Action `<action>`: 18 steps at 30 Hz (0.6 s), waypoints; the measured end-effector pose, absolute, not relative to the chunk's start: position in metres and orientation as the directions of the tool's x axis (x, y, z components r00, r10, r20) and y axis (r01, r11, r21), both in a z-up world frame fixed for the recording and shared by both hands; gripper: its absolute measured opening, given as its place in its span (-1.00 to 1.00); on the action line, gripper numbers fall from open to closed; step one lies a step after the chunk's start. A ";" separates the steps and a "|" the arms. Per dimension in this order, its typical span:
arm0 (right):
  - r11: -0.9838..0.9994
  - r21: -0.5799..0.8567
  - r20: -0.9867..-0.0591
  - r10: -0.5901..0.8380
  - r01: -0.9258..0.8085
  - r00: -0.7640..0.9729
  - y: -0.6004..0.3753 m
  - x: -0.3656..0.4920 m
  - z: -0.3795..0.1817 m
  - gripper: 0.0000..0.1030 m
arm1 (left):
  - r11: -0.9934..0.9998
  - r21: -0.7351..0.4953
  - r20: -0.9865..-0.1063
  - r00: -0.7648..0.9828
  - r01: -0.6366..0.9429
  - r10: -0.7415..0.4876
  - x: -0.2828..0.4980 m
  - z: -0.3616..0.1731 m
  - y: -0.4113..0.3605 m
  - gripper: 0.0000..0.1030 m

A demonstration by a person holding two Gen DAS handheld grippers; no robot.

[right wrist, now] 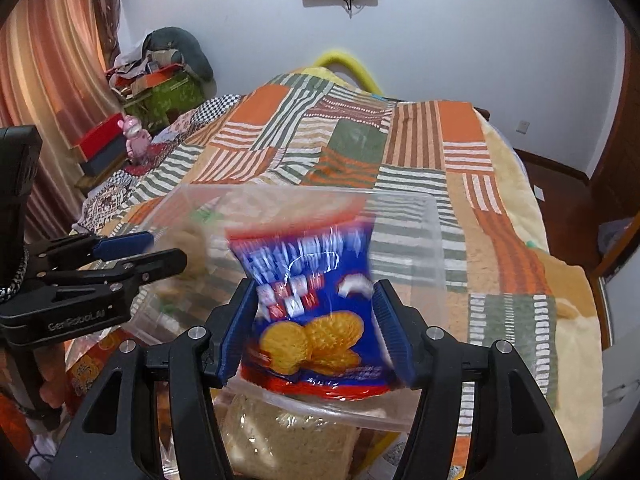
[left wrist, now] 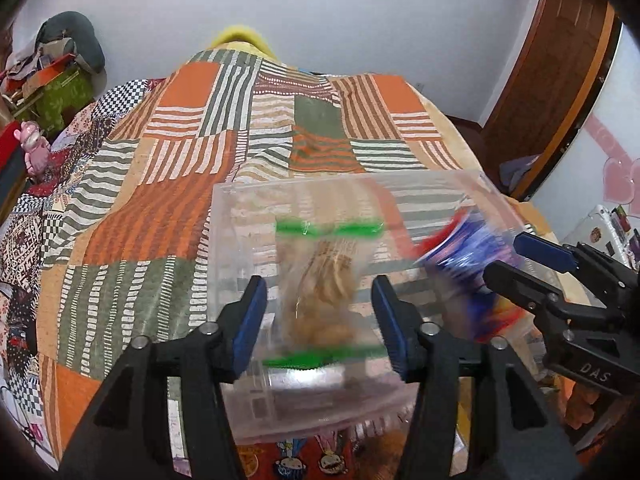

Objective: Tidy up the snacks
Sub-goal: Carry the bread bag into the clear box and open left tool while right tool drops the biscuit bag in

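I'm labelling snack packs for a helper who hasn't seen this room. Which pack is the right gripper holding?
On the patchwork quilt sits a clear plastic bin. Over it, the right gripper pinches a blue cracker packet showing round golden crackers and red edging, unlike the clear green-striped bag of tan snacks beside it.

Clear plastic, glossy film, woven cloth

The bin [right wrist: 404, 216] is clear, smooth plastic; the blue cracker packet [right wrist: 312, 320] is glossy printed film, and the green-edged biscuit bag [left wrist: 320, 280] is thin clear film. At 12 o'clock the patchwork bedspread [left wrist: 168, 184] looks matt, coarse cloth. Both grippers' black arms are matt plastic with ribbed blue pads [right wrist: 394, 332] and shiny metal pins [right wrist: 434, 333]
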State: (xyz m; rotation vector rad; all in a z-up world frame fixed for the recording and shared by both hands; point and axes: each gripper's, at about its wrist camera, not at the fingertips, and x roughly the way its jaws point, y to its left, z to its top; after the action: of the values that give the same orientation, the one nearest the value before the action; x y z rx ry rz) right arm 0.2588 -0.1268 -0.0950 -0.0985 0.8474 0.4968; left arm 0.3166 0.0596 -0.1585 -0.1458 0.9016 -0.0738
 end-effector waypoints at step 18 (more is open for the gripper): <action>0.904 0.074 -0.704 0.347 -0.422 0.619 -0.189 0.210 -0.063 0.26 | 0.994 -0.106 -0.716 0.695 -0.019 -0.064 0.218 -0.104 0.092 0.37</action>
State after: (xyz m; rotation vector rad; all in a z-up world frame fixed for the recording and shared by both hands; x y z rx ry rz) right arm 0.2099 -0.1890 -0.0632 -0.1025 0.7872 0.4429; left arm 0.2183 0.0925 -0.1037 -0.1081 0.8027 -0.0252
